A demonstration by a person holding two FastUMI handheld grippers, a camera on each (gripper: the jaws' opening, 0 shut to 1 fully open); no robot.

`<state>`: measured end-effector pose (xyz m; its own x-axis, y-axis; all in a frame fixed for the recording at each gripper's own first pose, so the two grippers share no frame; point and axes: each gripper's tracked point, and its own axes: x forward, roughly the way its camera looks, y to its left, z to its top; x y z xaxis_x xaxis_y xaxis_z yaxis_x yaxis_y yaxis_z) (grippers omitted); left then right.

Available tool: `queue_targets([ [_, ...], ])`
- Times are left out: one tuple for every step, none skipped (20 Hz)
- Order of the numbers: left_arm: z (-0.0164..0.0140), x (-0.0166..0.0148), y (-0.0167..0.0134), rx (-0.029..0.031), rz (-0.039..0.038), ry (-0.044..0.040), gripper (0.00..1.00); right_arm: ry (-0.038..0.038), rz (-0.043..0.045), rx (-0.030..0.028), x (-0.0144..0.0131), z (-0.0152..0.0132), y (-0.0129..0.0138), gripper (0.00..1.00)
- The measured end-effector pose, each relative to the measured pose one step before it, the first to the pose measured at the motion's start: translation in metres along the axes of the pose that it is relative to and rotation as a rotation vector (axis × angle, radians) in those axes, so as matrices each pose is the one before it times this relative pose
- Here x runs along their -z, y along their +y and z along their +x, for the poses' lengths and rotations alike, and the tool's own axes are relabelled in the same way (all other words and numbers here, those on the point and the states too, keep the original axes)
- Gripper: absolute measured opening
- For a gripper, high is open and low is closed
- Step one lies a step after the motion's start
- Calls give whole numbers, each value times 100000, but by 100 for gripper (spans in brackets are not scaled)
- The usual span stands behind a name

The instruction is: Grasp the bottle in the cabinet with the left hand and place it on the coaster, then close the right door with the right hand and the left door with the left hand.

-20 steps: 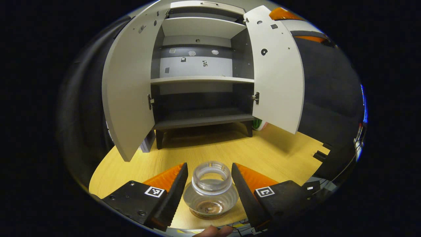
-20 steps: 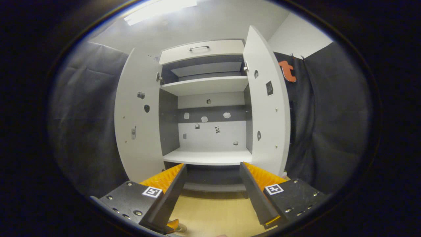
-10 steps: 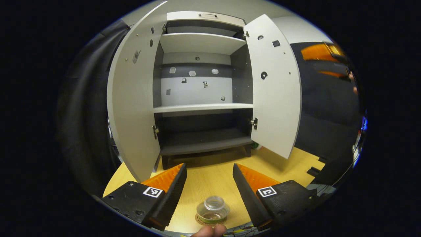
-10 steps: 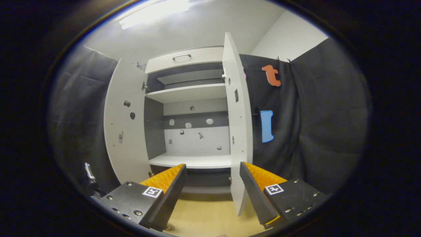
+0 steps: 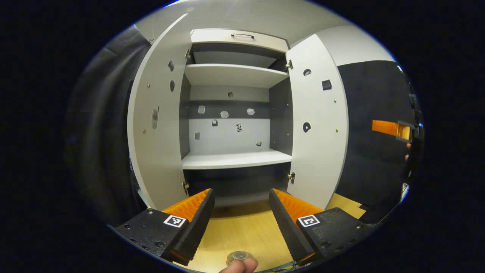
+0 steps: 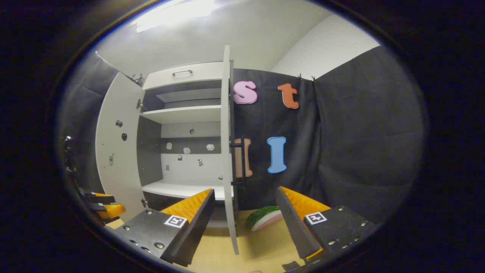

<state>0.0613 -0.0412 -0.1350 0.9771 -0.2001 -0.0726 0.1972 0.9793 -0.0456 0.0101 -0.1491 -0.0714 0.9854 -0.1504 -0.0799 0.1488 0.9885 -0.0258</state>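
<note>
A: Where do we stand with the left gripper (image 5: 241, 212)?

B: We hold it level, aimed at the open cabinet (image 5: 235, 159), its fingers spread with nothing between them. The bottle (image 5: 239, 256) sits on the table (image 5: 235, 235) at the near edge, below the fingers and apart from them; a fingertip (image 5: 237, 266) shows just beside it. We can't make out the coaster under it.

A: And the right gripper (image 6: 244, 212)?

B: Also parted and empty. We hold it facing the right door (image 6: 226, 151), which we see edge-on between its fingers, not touching either. From the left gripper view it hangs far off to the right. The left door (image 5: 157, 125) stands wide open.

A: Anything else?

B: A melon slice (image 6: 265, 218) lies on the table right of the cabinet.
</note>
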Motion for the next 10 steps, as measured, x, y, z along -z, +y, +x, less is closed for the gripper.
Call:
queue_targets([
  [-159,-1191,-242,806,-312,-1753,92,-586,-1076,2183,-396,404,-1435,98],
  [-38,-1140,-225,751,-796,-2003,91,-754,-669,2147,-451,103,-1722,97],
  [-127,-914,-288,1028,-961,-894,92,-598,-215,2218,-420,283,-1404,97],
  [-81,-835,-450,1262,-1046,-1163,92,-474,644,2109,-407,554,-1239,98],
  [-44,-729,-347,1075,-358,-523,92,69,1271,1190,-252,558,-970,98],
  [-74,-641,-72,333,69,-890,92,372,849,1148,-166,696,-942,98],
  [-68,-730,40,-754,759,-1042,92,-1,119,1250,-193,640,-986,98],
  [-66,-743,441,-1874,965,-1864,92,-66,-559,944,17,693,-871,98],
  [-112,-538,55,-364,556,-1105,92,643,-681,556,28,945,-778,98],
  [-67,-362,39,-883,728,-959,91,621,-1042,1660,-27,851,-738,98],
])
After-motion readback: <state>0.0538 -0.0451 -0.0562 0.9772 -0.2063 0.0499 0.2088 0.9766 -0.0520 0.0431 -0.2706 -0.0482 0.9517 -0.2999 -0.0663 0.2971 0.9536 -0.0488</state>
